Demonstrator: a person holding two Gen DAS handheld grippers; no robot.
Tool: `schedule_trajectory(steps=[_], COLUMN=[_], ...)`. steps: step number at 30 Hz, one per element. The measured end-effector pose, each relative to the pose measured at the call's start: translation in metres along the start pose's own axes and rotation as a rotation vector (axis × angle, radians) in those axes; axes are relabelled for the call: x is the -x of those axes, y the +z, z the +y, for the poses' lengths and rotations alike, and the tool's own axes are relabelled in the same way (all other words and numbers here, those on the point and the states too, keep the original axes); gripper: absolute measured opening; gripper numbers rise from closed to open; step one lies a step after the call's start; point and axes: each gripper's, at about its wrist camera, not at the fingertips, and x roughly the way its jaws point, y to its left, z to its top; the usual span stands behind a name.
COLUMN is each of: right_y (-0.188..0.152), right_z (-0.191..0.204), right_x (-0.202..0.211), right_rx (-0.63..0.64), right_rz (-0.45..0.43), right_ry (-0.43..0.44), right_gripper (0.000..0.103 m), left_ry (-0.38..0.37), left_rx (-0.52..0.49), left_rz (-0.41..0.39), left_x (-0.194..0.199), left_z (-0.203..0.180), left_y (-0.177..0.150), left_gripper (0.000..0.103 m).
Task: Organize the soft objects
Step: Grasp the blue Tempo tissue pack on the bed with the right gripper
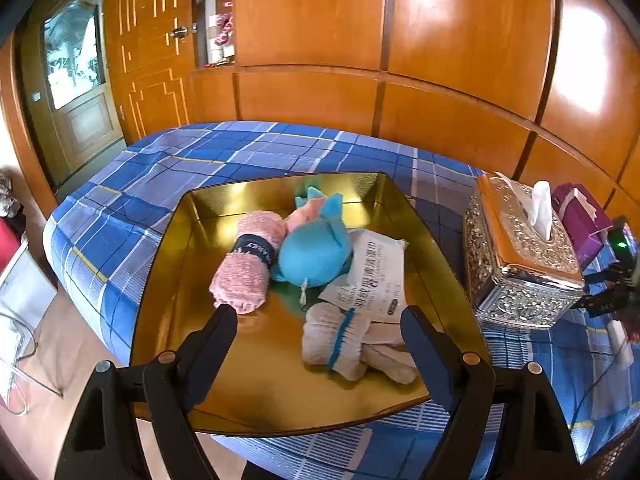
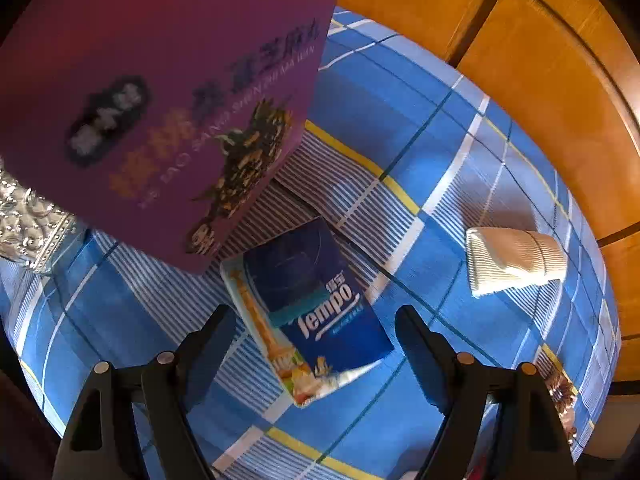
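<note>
Two claws, both mine, stand with jaws apart and nothing between the pads. My right gripper [image 2: 316,320] points down over the blue Tempo tissue pack [image 2: 316,304], which lies flat on the checked cloth [image 2: 460,160] in the gap between my fingers, untouched. My left gripper [image 1: 320,320] hangs over the gold tray [image 1: 256,368], just short of the rolled socks [image 1: 340,340] and pink towel [image 1: 248,264] inside.

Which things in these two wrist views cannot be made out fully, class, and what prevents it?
- Purple box, right wrist view: large lettering blurred; top cut off by the edge.
- Pink plush, left wrist view: mostly behind the blue plush.
- White packet, left wrist view: print too small to read.
</note>
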Motion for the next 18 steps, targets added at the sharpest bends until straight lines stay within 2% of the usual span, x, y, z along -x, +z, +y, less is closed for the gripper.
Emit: schedule_trajectory(steps=[1, 3, 6, 8, 12, 14, 18], right_y=[0.0, -0.005, -0.021, -0.037, -0.075, -0.094, -0.117], right_z=[-0.003, -0.008, -0.015, -0.031, -0.072, -0.095, -0.131], right_x=[0.001, 0.007, 0.014, 0.022, 0.05, 0.071, 0.098], right_rx=[-0.022, -0.058, -0.116, -0.204, -0.439, -0.569, -0.809], right_rz=[-0.014, -0.039, -0.055, -0.081, -0.188, -0.271, -0.403], right_ry=[0.024, 0.017, -0.008, -0.032, -0.071, -0.113, -0.193], right_gripper=[0.069, 0.063, 0.062, 0.062, 0.062, 0.062, 0.062], left_ry=[-0.003, -0.011, -0.028, -0.047, -0.109, -0.154, -0.253], left_rx=[-0.004, -0.013, -0.036, -0.06, -0.124, -0.159, -0.27], left_rz=[-0.001, -0.006, -0.029, -0.053, -0.109, -0.137, -0.183], left_x=[0.001, 0.002, 0.007, 0.013, 0.029, 0.036, 0.053], left_z=[-0.001, -0.005, -0.014, -0.021, -0.047, -0.065, -0.115], left_y=[0.0, 0.003, 0.01, 0.016, 0.033, 0.043, 0.061], left_gripper=[0.084, 0.084, 0.084, 0.084, 0.084, 0.084, 0.085])
